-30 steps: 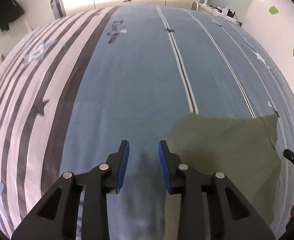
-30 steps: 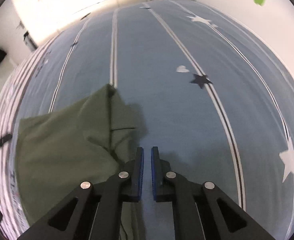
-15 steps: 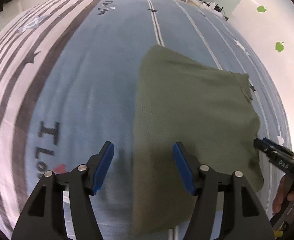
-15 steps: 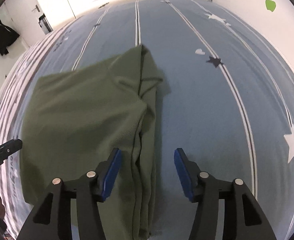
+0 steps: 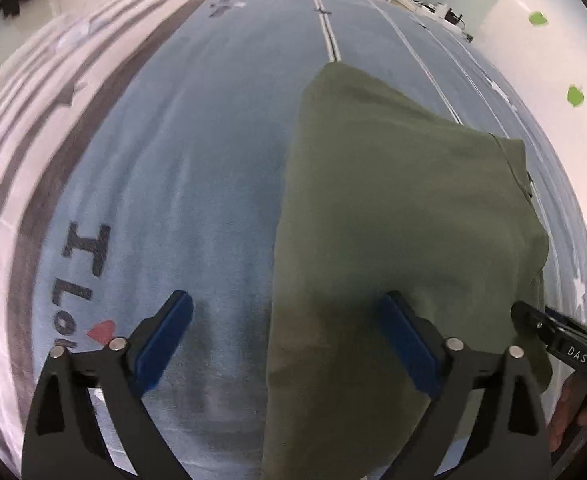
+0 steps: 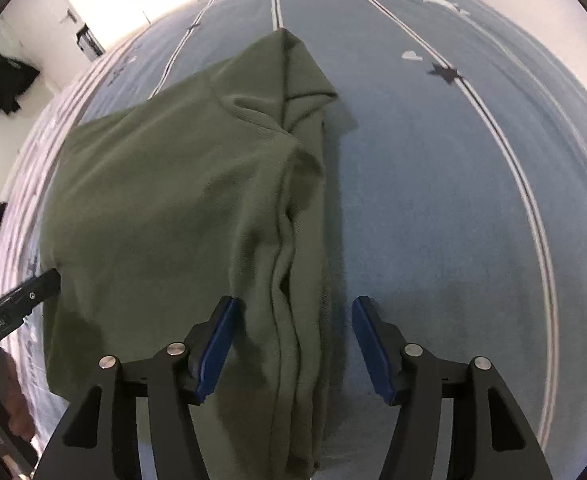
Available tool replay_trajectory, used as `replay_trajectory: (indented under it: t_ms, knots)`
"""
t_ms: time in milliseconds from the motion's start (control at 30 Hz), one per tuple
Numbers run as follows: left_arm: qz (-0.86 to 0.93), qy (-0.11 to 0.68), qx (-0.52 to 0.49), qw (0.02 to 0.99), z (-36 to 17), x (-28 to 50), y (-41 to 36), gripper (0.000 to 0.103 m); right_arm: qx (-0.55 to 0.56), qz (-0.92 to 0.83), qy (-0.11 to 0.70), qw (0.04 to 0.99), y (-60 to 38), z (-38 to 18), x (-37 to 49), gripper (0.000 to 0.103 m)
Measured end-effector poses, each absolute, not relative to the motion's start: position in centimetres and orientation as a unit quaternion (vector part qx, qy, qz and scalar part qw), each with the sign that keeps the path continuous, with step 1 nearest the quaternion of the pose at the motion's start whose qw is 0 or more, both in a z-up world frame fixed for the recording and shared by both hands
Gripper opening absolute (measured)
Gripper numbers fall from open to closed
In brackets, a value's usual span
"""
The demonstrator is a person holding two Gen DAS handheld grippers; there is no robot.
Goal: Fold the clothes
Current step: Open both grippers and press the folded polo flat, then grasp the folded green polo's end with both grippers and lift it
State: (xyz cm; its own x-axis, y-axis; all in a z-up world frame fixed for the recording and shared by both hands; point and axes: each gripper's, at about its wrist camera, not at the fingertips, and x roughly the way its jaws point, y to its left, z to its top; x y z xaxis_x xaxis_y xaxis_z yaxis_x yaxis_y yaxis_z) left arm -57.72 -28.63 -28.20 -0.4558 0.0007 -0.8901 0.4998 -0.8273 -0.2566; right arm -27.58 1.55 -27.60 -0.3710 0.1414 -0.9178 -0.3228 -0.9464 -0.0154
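Olive-green folded cotton garment [image 5: 393, 240] lies flat on the blue star-striped bed [image 5: 197, 168], left claw [image 5: 289, 340] and right claw [image 6: 293, 344] both spread wide and empty, straddling its near edges, likely lining up a fold.

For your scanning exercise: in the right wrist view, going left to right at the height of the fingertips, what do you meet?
Other gripper's tip → green garment → left blue pad → garment's folded edge → right blue pad → blue bedsheet → double stripe.

Matt olive knit garment [image 5: 393, 220] on soft blue cotton bedsheet [image 5: 197, 160]; black plastic tongs [image 6: 293, 344]
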Motion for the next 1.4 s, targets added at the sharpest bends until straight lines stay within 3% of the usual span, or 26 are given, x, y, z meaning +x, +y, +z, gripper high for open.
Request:
replay_trajectory:
  t_ms: [167, 367, 600, 700, 900, 1067, 1267, 1400]
  knots:
    - [-0.817, 0.269, 0.494, 0.127, -28.9, -57.9, -28.7, 0.093, -0.539, 0.828, 0.085, 0.131, 1.5, -28.1, -28.0, 0.068]
    - [-0.826, 0.261, 0.494, 0.078, -29.5, -58.7, -27.5, 0.075, -0.536, 0.832, 0.083, 0.121, 0.9, -28.6, -28.8, 0.069]
    - [-0.827, 0.241, 0.502, 0.078, -30.2, -59.2, -26.9, 0.075, -0.54, 0.831, 0.077, 0.107, -0.7, -29.4, -28.7, 0.069]
    - [-0.831, 0.236, 0.498, 0.077, -30.1, -59.2, -26.8, 0.067, -0.541, 0.832, 0.079, 0.092, -2.0, -29.7, -28.2, 0.069]
    - [-0.834, 0.232, 0.493, 0.082, -30.1, -59.1, -26.9, 0.06, -0.543, 0.834, 0.074, 0.069, -4.1, -30.5, -27.9, 0.05]
    - [-0.839, 0.221, 0.49, 0.088, -29.8, -59.0, -26.9, 0.047, -0.537, 0.839, 0.074, 0.059, -5.0, -30.5, -27.9, 0.012]
    - [-0.845, 0.206, 0.485, 0.091, -28.8, -58.7, -27.5, 0.02, -0.527, 0.846, 0.037, 0.074, -7.0, -30.5, -27.6, 0.01]
    - [-0.851, 0.204, 0.475, 0.089, -27.6, -58.4, -28.3, 0.009, -0.514, 0.853, 0.026, 0.088, -8.3, -29.8, -26.9, 0.009]
